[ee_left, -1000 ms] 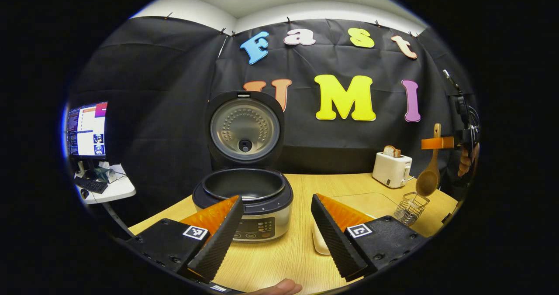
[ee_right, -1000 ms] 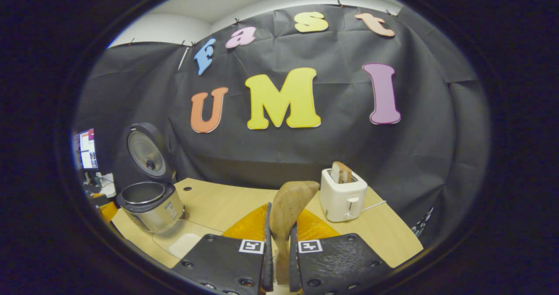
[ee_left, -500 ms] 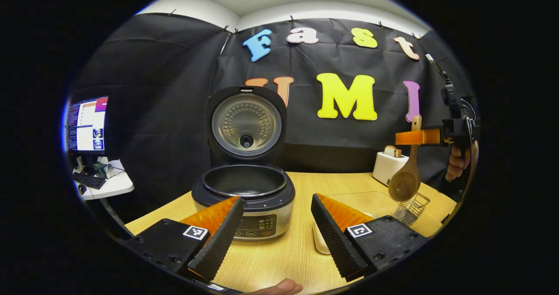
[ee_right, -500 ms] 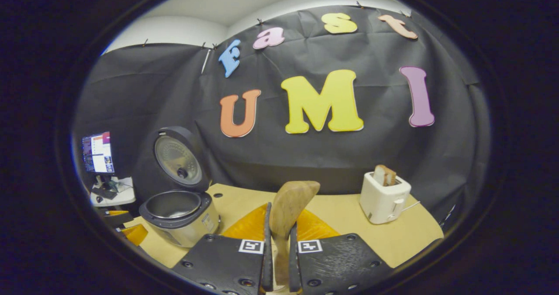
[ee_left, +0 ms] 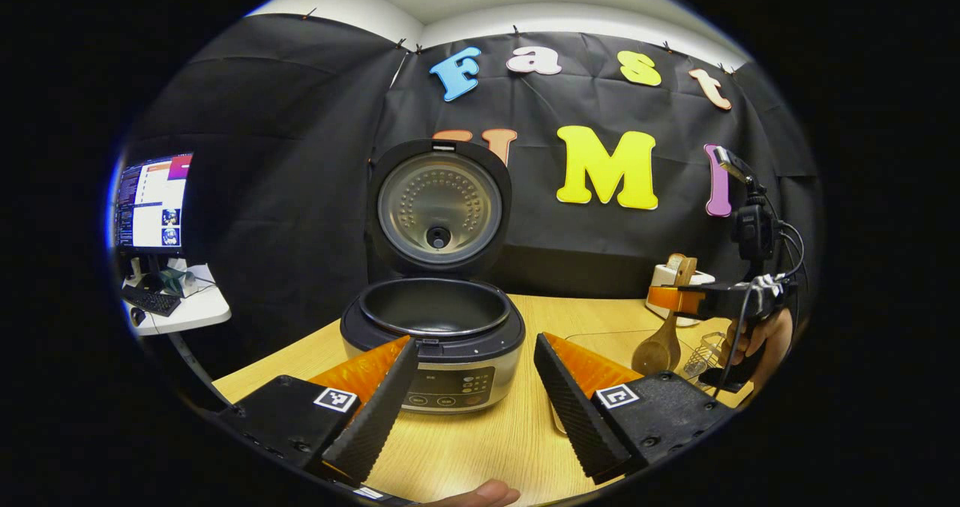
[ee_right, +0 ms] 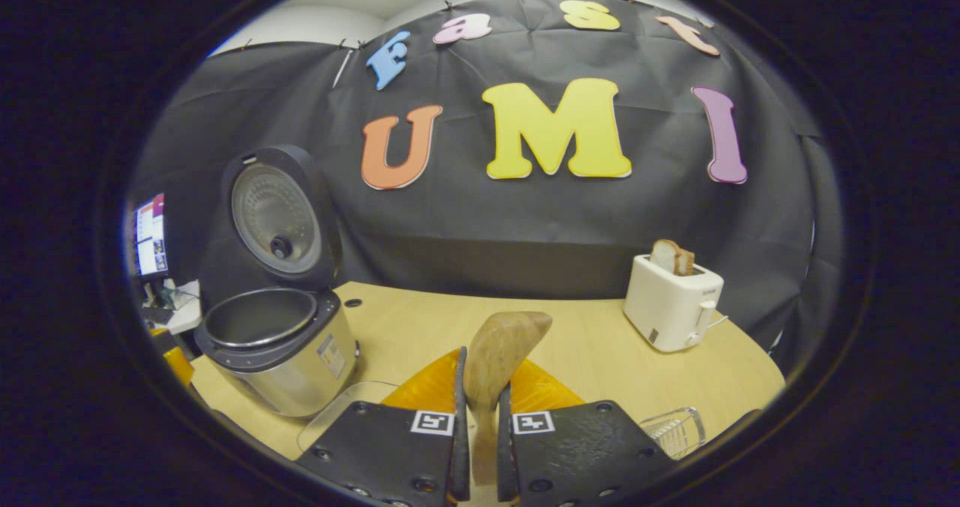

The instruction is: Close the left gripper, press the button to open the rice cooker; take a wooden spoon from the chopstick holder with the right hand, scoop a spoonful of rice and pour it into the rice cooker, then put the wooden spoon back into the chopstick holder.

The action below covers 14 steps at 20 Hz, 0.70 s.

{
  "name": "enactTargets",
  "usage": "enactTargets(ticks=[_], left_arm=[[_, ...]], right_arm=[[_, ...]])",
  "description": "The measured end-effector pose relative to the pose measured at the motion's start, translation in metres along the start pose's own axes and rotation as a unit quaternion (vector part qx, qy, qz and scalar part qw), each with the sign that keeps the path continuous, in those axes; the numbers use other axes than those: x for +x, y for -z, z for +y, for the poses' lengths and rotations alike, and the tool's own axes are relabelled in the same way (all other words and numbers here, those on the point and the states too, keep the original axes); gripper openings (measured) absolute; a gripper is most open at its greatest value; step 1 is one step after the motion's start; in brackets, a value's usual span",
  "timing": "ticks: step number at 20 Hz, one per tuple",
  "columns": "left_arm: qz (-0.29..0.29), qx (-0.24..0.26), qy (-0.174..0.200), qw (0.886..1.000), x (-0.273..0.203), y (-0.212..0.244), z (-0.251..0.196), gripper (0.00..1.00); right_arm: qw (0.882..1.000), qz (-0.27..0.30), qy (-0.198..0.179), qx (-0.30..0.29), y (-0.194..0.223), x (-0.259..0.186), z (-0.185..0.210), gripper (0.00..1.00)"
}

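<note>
I have my right gripper (ee_right: 480, 447) pinched on the brown wooden spoon (ee_right: 496, 357), out of the wire chopstick holder (ee_right: 673, 430) near the desk's right edge, handle up and bowl down, left gripper (ee_left: 480, 387) spread before the open silver rice cooker (ee_left: 433, 333); scooping, pouring, returning remain.

Even overhead light, sharp focus, soft shadows, strong fisheye bending at edges.

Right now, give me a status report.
Left gripper open, idle before open rice cooker. Right gripper shut on wooden spoon, clear of chopstick holder. Nothing in the way.
</note>
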<state>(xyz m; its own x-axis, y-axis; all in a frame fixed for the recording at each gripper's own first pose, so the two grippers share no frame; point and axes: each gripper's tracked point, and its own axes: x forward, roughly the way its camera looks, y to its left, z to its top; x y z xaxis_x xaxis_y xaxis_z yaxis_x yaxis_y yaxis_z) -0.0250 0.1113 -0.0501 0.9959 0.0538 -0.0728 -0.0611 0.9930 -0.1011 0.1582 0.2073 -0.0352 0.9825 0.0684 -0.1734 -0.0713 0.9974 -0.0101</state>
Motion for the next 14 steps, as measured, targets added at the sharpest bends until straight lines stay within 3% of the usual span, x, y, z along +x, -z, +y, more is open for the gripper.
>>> enactTargets(ticks=[9, 14], left_arm=[[0.004, 0.018, -0.017, 1.000, -0.001, 0.001, 0.014, 0.99], [0.001, 0.021, -0.006, 1.000, -0.003, -0.001, 0.007, 0.99]], right_arm=[[0.996, 0.026, 0.058, -0.060, 0.017, 0.009, 0.012, 0.14], [0.997, 0.054, 0.025, -0.054, 0.038, -0.008, 0.037, 0.14]])
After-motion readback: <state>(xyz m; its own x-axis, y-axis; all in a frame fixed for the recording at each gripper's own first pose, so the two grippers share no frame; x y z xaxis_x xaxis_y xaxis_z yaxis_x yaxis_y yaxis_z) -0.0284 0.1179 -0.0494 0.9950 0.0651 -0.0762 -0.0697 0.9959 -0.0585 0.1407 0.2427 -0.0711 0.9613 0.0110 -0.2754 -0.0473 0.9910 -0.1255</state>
